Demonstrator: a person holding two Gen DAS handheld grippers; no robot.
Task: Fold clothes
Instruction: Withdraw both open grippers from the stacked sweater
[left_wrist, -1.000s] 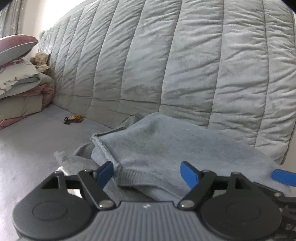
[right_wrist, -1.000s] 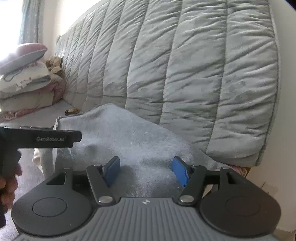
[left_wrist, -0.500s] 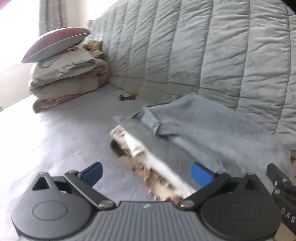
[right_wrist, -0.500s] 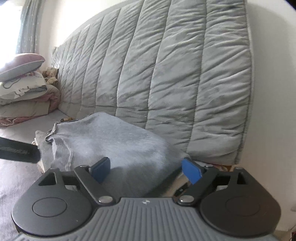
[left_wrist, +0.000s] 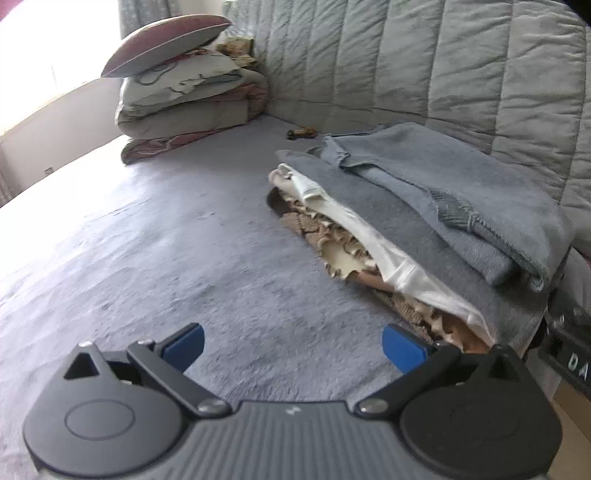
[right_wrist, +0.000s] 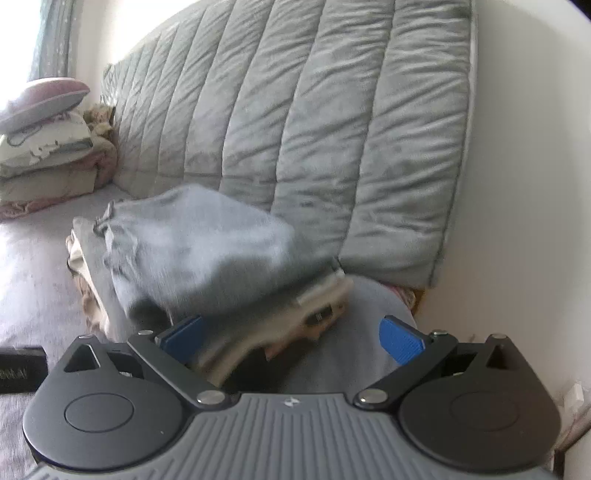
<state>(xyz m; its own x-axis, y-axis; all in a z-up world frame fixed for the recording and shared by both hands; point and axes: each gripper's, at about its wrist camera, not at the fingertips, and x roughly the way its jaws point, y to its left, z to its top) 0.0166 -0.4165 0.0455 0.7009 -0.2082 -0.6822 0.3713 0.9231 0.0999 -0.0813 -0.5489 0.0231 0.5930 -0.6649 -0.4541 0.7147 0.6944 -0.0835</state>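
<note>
Grey sofa seat (left_wrist: 147, 236) bearing a stack of folded clothes (left_wrist: 424, 221); left gripper (left_wrist: 291, 345) and right gripper (right_wrist: 291, 332) jaws apart, empty.

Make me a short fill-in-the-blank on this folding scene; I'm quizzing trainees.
1. The folded grey sweater lies on top of a ___ of clothes.
2. The left gripper has its jaws ___.
3. The pillows are stacked against the ___ backrest.
4. The right gripper holds ___.

Missing: pile; open; quilted; nothing

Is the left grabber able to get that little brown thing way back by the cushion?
Probably yes. The left gripper is open, and only bare grey cover lies between it and the small brown thing; the clothes pile sits off to the side.
</note>
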